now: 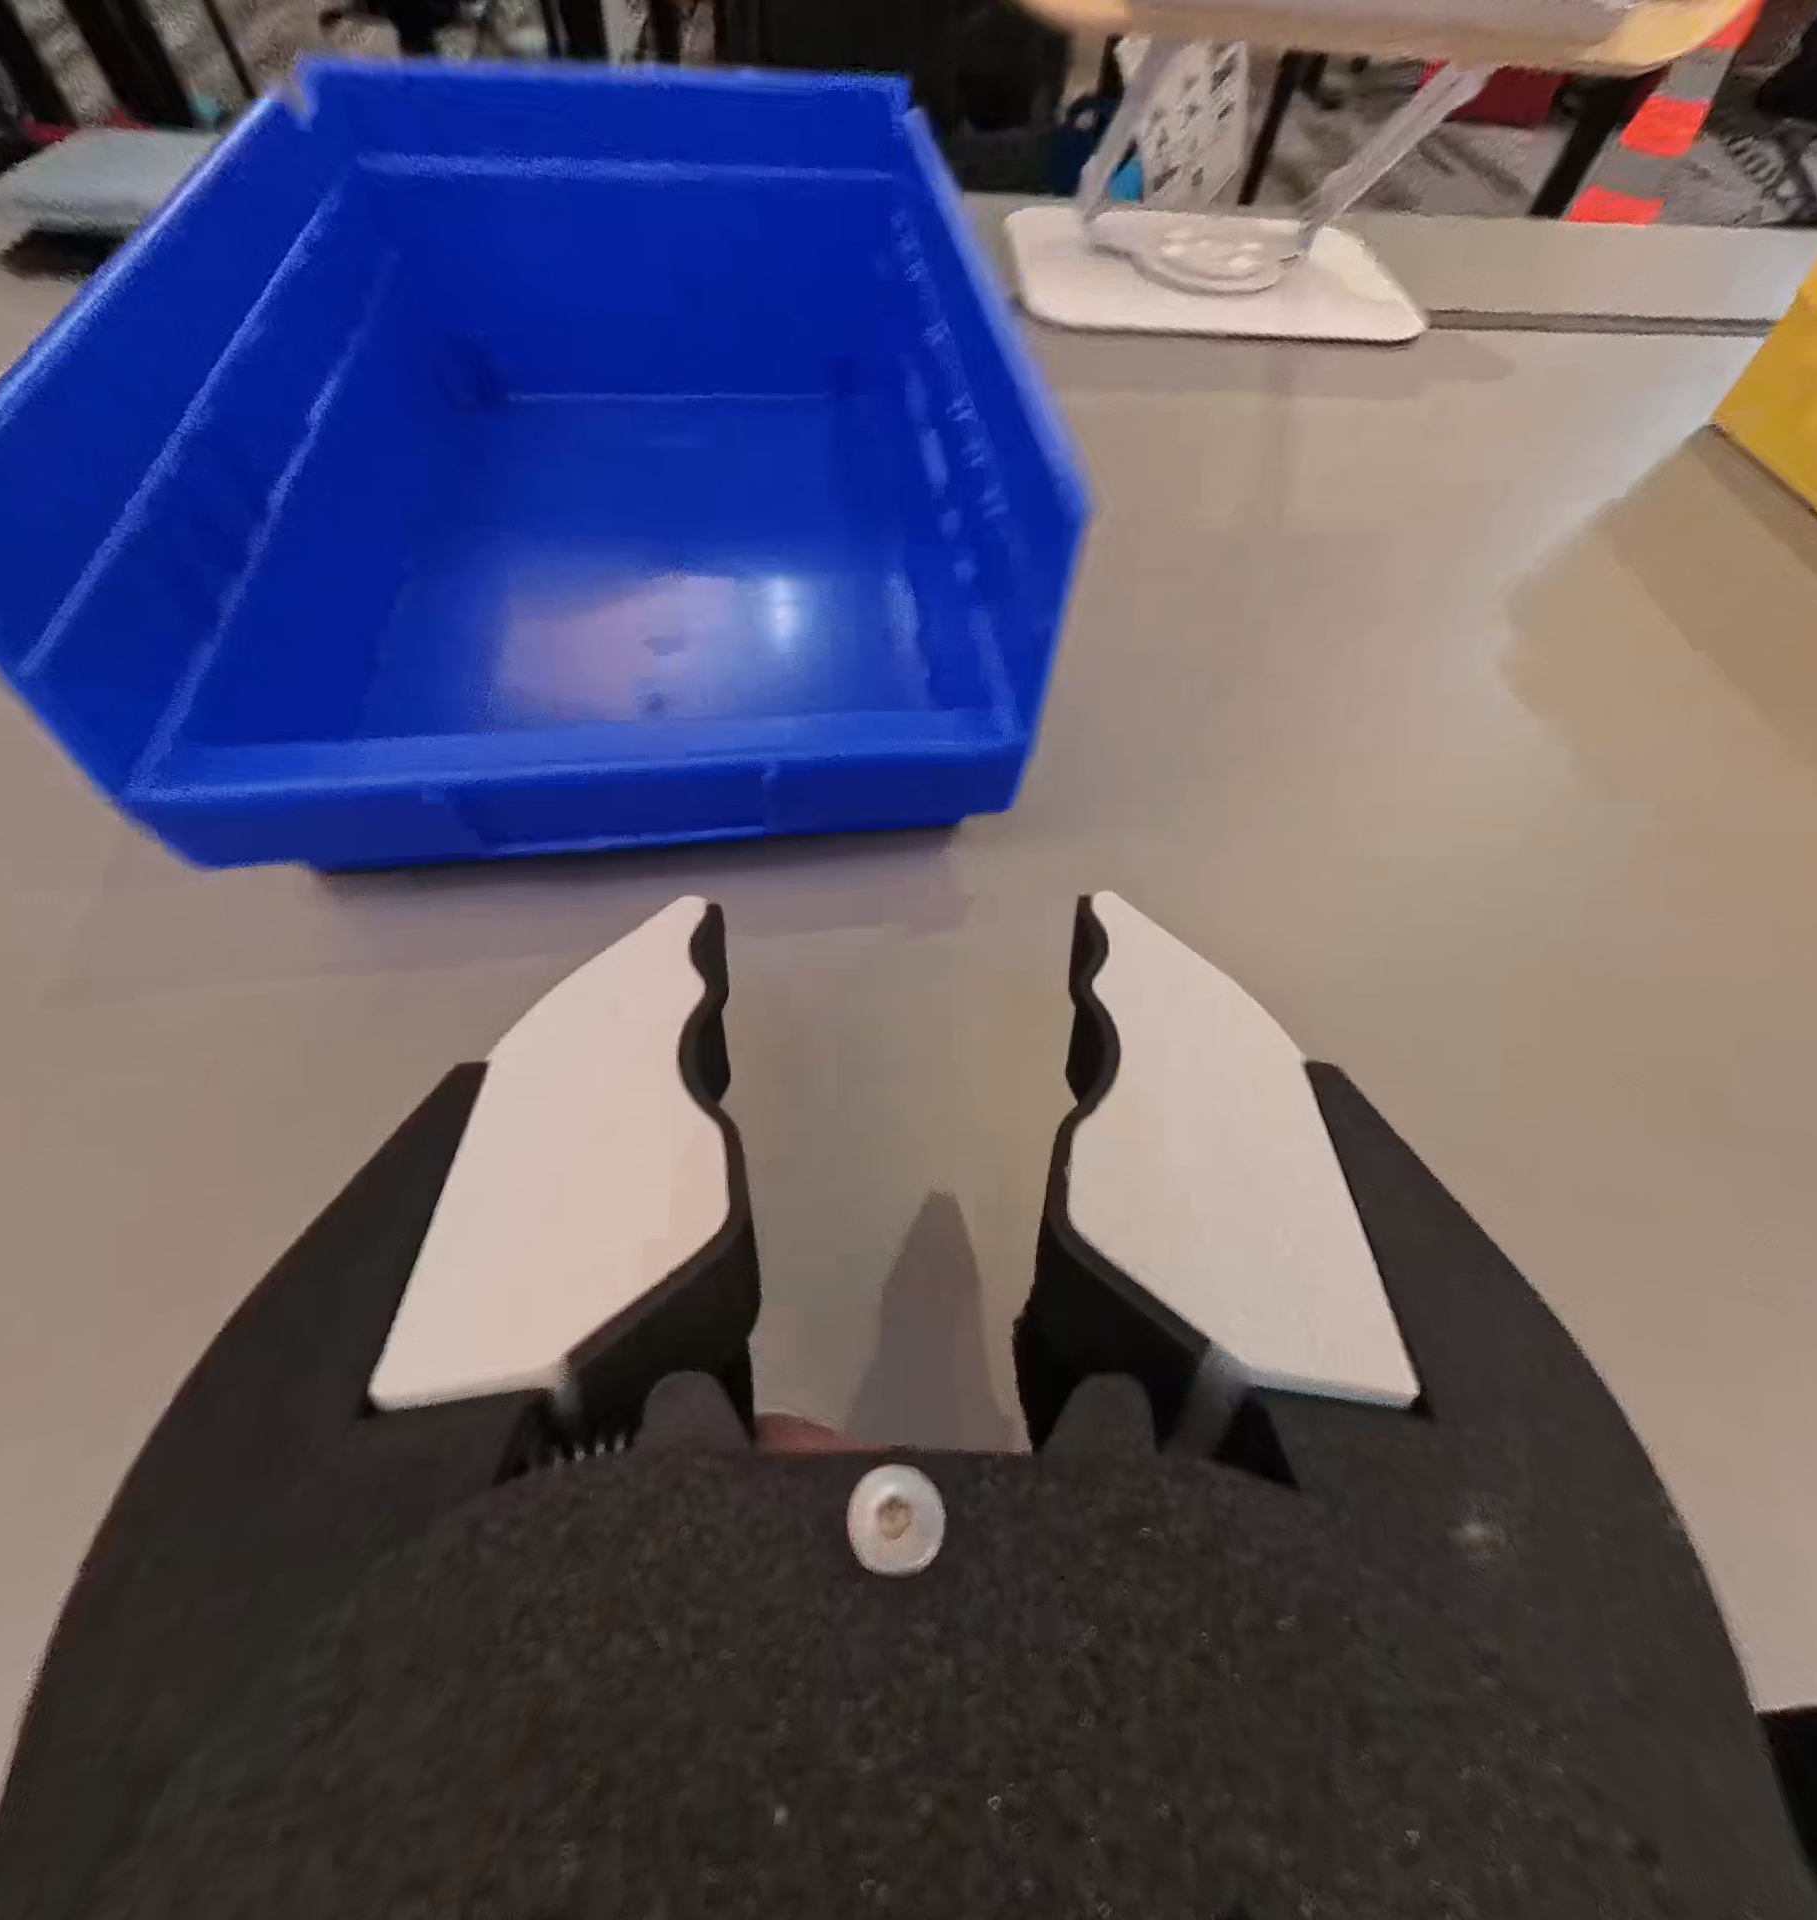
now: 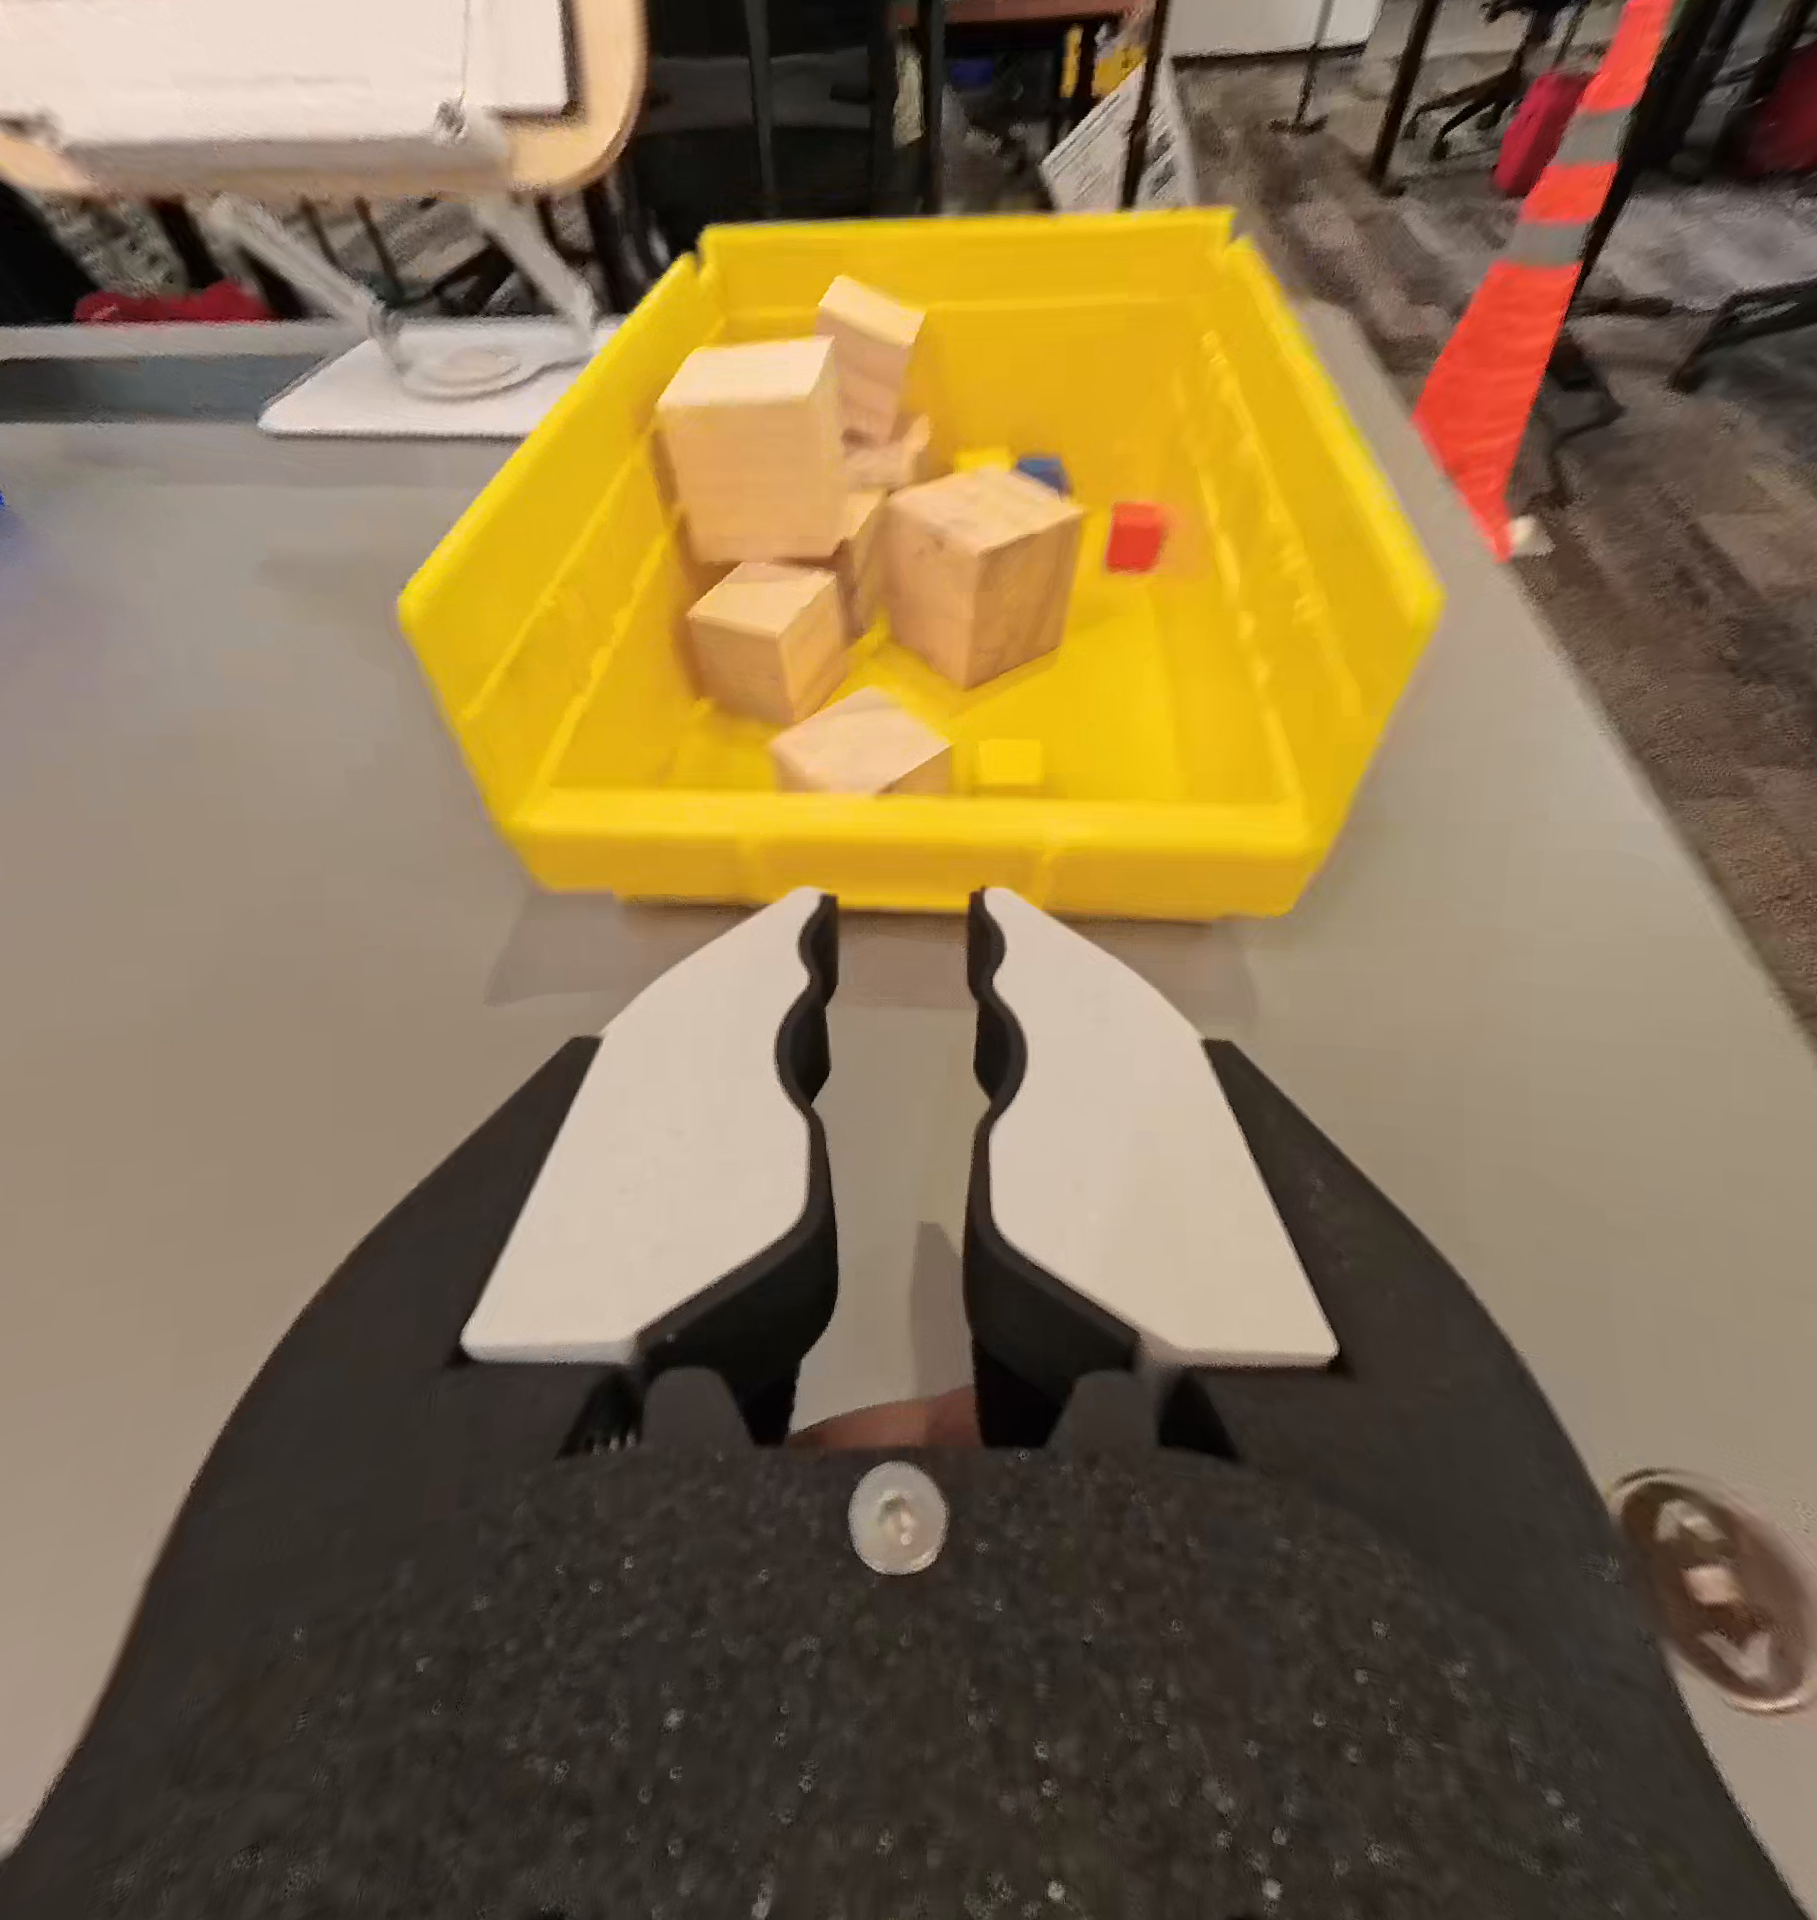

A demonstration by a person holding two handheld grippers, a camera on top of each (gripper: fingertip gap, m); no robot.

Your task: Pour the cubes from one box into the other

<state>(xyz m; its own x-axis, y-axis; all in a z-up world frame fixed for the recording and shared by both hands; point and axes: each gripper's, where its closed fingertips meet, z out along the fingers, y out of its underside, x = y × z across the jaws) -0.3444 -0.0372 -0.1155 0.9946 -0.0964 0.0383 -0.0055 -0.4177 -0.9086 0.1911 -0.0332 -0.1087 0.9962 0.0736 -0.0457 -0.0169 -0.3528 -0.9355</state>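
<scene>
An empty blue box [image 1: 260,582] stands on the grey table in the left wrist view, ahead and to the left of my left gripper [image 1: 899,914], which is open and empty a short way before the box's low front wall. A yellow box [image 2: 1247,852] in the right wrist view holds several wooden cubes [image 2: 971,571] and small red [image 2: 1135,535], yellow [image 2: 1008,764] and blue [image 2: 1044,470] cubes. My right gripper [image 2: 904,904] is open with a narrow gap, empty, just before the yellow box's front wall. A corner of the yellow box shows at the right edge of the left wrist view [image 1: 1808,395].
A white mat with a clear stand [image 1: 1210,270] sits at the far side of the table, also seen in the right wrist view [image 2: 436,384]. A round metal fitting [image 2: 1719,1590] is set in the table at near right. The table's right edge drops to carpet, with an orange-and-grey cone [image 2: 1527,312] beyond.
</scene>
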